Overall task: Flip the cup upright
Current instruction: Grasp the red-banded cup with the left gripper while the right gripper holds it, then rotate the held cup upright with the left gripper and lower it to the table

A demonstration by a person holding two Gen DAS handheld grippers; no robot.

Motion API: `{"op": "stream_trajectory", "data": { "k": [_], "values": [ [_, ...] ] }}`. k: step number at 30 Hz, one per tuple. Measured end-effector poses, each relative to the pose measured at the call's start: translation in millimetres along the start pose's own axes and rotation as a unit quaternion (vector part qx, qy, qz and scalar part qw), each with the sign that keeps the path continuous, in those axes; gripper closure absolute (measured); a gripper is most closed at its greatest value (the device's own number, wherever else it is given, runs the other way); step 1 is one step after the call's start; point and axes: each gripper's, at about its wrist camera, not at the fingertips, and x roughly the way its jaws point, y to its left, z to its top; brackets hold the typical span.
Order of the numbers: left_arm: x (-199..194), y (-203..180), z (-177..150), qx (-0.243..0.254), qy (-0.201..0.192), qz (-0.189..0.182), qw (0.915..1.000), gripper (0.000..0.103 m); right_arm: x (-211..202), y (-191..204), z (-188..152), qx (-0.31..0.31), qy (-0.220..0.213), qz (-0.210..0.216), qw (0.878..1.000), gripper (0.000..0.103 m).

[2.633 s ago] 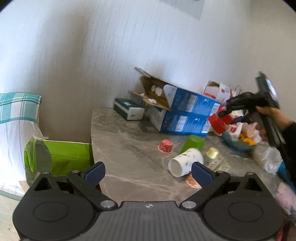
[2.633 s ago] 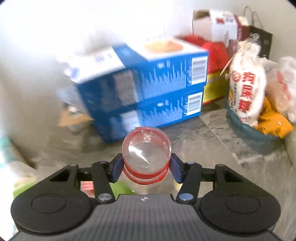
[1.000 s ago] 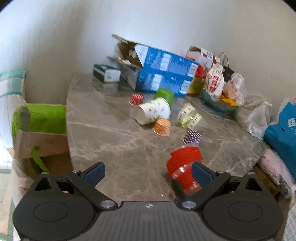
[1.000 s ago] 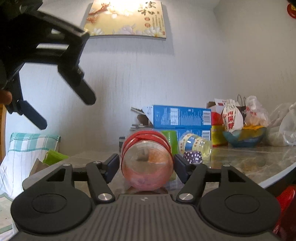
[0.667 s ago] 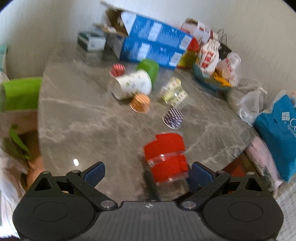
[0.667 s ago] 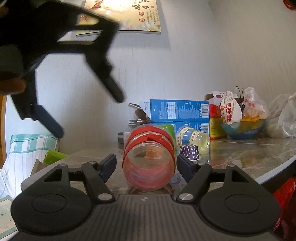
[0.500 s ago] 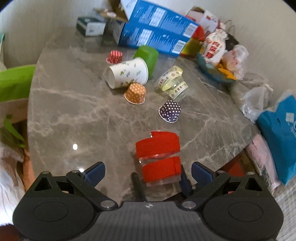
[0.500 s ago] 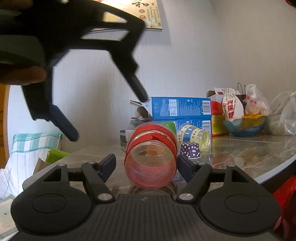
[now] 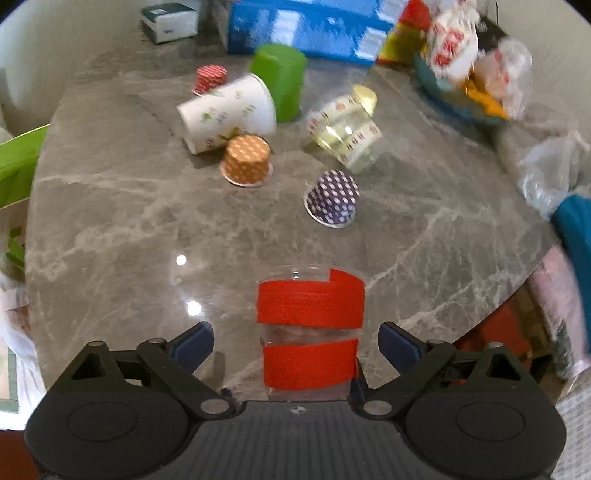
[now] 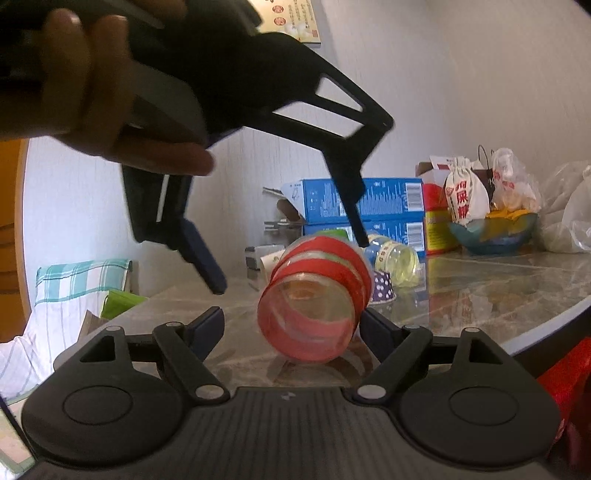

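A clear plastic cup with red tape bands (image 10: 314,299) lies on its side near the front edge of the grey marble table (image 9: 110,221), open mouth toward the right wrist camera. My right gripper (image 10: 293,325) is open, its fingers on either side of the cup and apart from it. In the left wrist view the cup (image 9: 310,325) sits between the open fingers of my left gripper (image 9: 295,341), which hovers above it. The left gripper (image 10: 288,266) also shows from the right wrist, held over the cup.
Farther back lie a purple dotted cup (image 9: 332,199), an orange dotted cup (image 9: 246,160), a white paper cup (image 9: 229,110), a green cup (image 9: 282,79), a clear patterned cup (image 9: 343,129) and a small red cup (image 9: 210,79). Blue boxes (image 9: 306,26) and a bowl of bags (image 10: 491,225) stand behind.
My right gripper has opened and let go of the red-taped cup, which now lies on the table tilted right. My left gripper has come down over the cup.
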Motion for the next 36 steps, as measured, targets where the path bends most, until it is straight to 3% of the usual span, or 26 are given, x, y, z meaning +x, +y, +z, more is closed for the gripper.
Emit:
{"op": "stream_trajectory", "data": {
  "k": [8,14,20,24,29,31,33,36],
  "values": [
    [20,-22,11,0.045,0.028,0.034,0.9980,0.014,-2,-7,1,0.009,0.004,-0.003,1.000,0.021],
    [31,-27,11,0.048,0.040,0.037,0.9973,0.028,-1,-9,2,0.012,0.006,-0.004,1.000,0.021],
    [28,-26,15,0.061,0.032,0.053,0.9962,0.035,0,-8,2,0.008,0.010,-0.005,1.000,0.021],
    [22,-20,19,0.065,0.021,0.041,0.9968,0.037,1,-5,3,0.000,0.011,-0.004,1.000,0.021],
    [3,-10,25,0.087,-0.041,0.015,0.9952,0.037,0,-9,10,0.002,0.016,-0.008,1.000,0.021],
    [-8,-1,25,0.091,-0.082,-0.016,0.9923,0.037,-4,-14,16,0.009,0.019,-0.008,1.000,0.019],
    [-17,9,22,0.102,-0.125,-0.047,0.9858,0.037,-9,-21,24,0.013,0.016,-0.005,1.000,0.001],
    [-27,20,6,0.113,-0.208,-0.061,0.9697,0.037,-19,-33,37,0.015,0.009,-0.009,1.000,0.001]
  ]
}}
